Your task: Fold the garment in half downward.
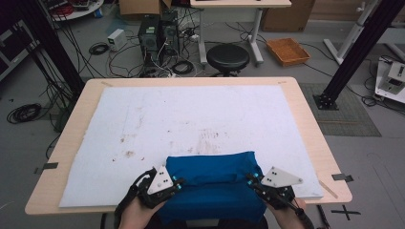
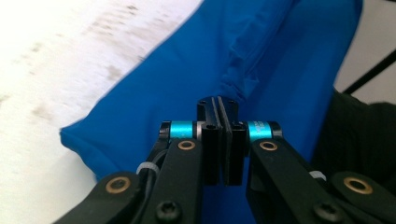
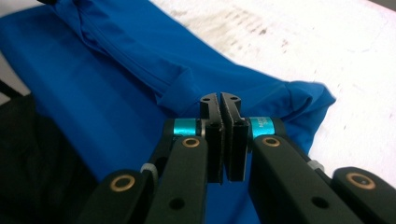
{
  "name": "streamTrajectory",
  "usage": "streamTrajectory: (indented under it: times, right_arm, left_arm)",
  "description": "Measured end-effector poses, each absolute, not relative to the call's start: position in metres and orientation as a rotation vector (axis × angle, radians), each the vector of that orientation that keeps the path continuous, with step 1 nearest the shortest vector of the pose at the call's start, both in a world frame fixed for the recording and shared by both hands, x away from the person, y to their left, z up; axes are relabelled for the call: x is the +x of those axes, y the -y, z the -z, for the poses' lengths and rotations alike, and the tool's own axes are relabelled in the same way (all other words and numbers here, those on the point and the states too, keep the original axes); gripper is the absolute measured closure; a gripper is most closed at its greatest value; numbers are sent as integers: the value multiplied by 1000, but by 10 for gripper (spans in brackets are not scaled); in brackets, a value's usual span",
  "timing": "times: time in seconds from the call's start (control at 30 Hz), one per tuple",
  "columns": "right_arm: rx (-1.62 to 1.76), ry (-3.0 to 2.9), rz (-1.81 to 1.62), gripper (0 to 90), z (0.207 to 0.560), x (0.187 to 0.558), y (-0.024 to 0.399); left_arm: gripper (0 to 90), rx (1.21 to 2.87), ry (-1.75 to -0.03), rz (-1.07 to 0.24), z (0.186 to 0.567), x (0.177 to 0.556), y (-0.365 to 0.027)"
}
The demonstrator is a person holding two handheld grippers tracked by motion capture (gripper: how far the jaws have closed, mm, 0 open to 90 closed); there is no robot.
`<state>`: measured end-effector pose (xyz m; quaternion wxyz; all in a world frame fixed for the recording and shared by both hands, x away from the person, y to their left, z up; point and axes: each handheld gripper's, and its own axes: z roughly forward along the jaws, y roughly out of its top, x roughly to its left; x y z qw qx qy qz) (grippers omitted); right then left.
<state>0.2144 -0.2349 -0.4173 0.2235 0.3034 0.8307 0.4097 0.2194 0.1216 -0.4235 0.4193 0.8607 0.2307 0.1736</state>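
Here one blue cloth [image 1: 215,183] lies between two grippers.

A lab: computer towers [image 1: 157,31] amid tangled floor cables [image 1: 119,62], black frame posts [image 1: 356,52], a stool [image 1: 228,57]

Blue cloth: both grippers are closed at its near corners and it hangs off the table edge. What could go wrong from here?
1. The blue cloth drapes over the near edge of the table; a pull toward the person could slide it off.
2. The left gripper and right gripper look shut, yet little fabric shows between the jaws, so a corner may slip free.
3. The loose fold may bunch up.
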Motion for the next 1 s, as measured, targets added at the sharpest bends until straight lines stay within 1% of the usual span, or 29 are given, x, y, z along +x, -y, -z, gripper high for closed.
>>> streamTrajectory:
  times: [0.23, 0.33, 0.37, 0.43, 0.47, 0.6, 0.67, 0.73, 0.83, 0.87, 1.0]
  right_arm:
    - [816, -2316, -1061, 887, 428, 191, 233]
    - [816, -2326, -1045, 887, 431, 185, 233]
    - [823, -2329, -1042, 880, 431, 183, 233]
    - [817, -2333, -1030, 832, 432, 180, 233]
    - [817, -2340, -1035, 817, 432, 179, 234]
    - [809, -2313, -1056, 764, 427, 176, 237]
    - [837, -2284, -1072, 744, 421, 181, 242]
    - [875, -2244, -1089, 702, 415, 191, 249]
    - [938, -2203, -1110, 656, 407, 212, 256]
    - [973, -2195, -1125, 629, 405, 220, 257]
    - [1068, -2165, -1169, 616, 401, 255, 261]
  left_arm:
    - [879, 2218, -545, -429, 436, 207, -117]
    - [877, 2243, -523, -448, 437, 204, -116]
    - [875, 2245, -522, -449, 438, 203, -117]
    - [869, 2249, -517, -447, 438, 203, -117]
    - [858, 2247, -519, -444, 438, 203, -118]
    - [751, 2199, -537, -421, 435, 202, -121]
    - [706, 2168, -558, -420, 430, 206, -125]
    - [656, 2123, -601, -443, 425, 213, -129]
    - [591, 2075, -682, -460, 419, 233, -136]
    - [583, 2056, -718, -459, 418, 240, -139]
    - [558, 2006, -853, -444, 419, 273, -148]
